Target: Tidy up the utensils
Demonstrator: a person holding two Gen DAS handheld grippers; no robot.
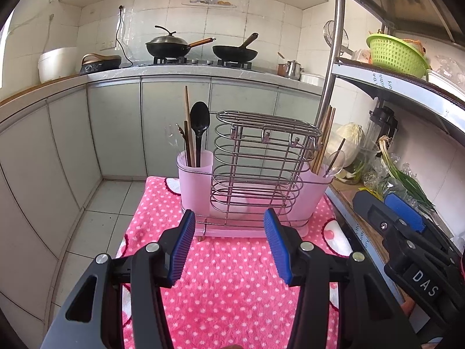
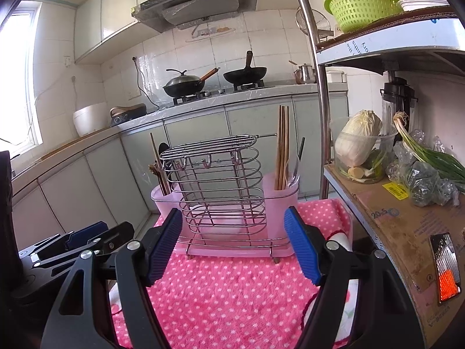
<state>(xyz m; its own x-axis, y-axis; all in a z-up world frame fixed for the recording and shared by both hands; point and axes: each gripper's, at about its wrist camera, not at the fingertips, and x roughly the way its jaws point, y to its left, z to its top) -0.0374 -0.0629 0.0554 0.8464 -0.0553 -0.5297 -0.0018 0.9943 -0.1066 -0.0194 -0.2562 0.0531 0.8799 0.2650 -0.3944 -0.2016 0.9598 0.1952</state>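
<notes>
Item: utensil caddy, a chrome wire frame with a pale pink plastic cup at each end and a pink drip tray beneath, standing on a pink polka-dot towel that covers the worktop.

Left cup of the caddy: a black spoon, bowl upward, and brown wooden chopsticks, all upright and leaning slightly.

Right cup of the caddy: a bundle of light wooden chopsticks, a clear plastic spoon, and a thin dark stick behind them.

Centre wire basket of the caddy: appears empty.

Handling, as judged: the utensils look light and stiff; the chopsticks are thin and may slip or fan apart, so take them near the upper shaft, well above the cup rim. The clear spoon looks brittle; grip its handle. The caddy itself seems light and could tip if pulled sideways.

Left tongs: in front of the caddy, spread apart, nothing between them.

Right tongs: in front of the caddy, likewise spread apart and empty.

Right of the caddy: a shelf with a cabbage in a clear tub.
</notes>
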